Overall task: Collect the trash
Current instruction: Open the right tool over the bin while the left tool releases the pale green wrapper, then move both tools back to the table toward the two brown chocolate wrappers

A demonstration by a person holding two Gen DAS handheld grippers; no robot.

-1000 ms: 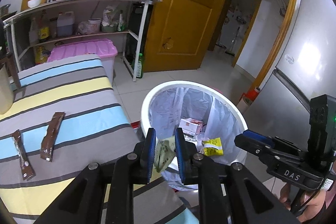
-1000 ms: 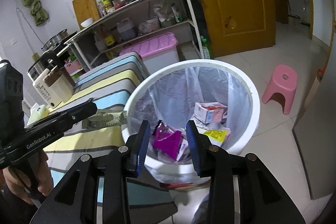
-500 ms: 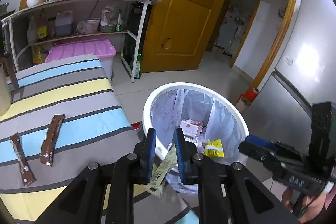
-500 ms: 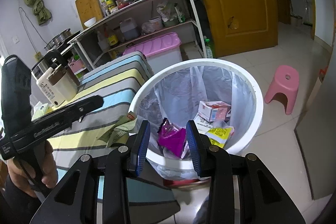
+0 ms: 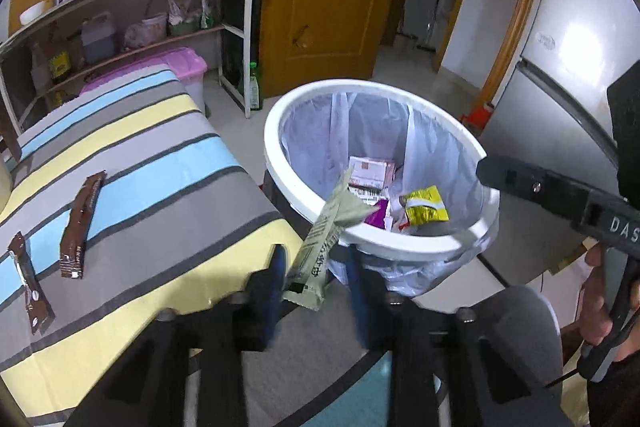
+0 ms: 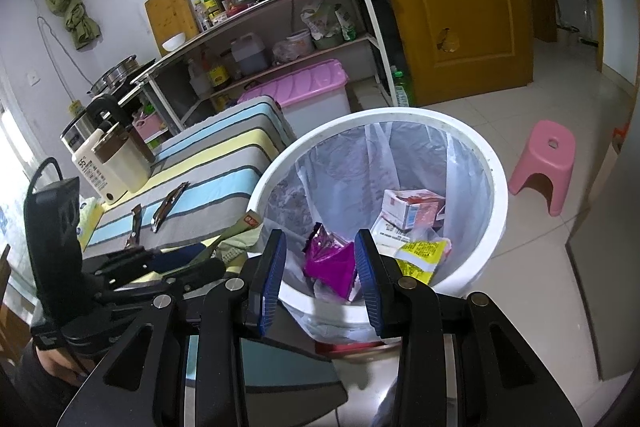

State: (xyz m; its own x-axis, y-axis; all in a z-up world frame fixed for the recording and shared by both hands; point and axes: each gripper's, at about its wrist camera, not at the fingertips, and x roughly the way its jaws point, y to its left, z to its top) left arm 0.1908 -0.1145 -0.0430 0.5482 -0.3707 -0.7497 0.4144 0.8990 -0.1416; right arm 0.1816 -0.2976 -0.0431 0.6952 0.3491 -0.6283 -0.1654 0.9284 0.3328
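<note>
A white trash bin (image 5: 404,247) with a clear liner stands beside the striped table (image 5: 120,187). It holds a red-white carton (image 5: 370,171), a yellow packet (image 5: 424,209) and a magenta wrapper (image 6: 330,263). My left gripper (image 5: 316,267) is open; a long green wrapper (image 5: 324,239) lies loose between its fingers, leaning over the bin's near rim. My right gripper (image 6: 320,259) is open and empty just above the bin's near rim (image 6: 340,311). Two brown wrappers (image 5: 82,223) (image 5: 28,287) lie on the table.
A shelf rack (image 6: 280,39) with bottles and pots stands behind, with a pink storage box (image 6: 304,95) under it. A pink stool (image 6: 546,163) sits on the floor right of the bin. A kettle and jug (image 6: 108,163) stand on the table. A grey fridge (image 5: 560,87) is at the right.
My left gripper has opened and let go of the green wrapper, which now tips over the bin rim. The magenta wrapper has dropped from my right gripper into the bin.
</note>
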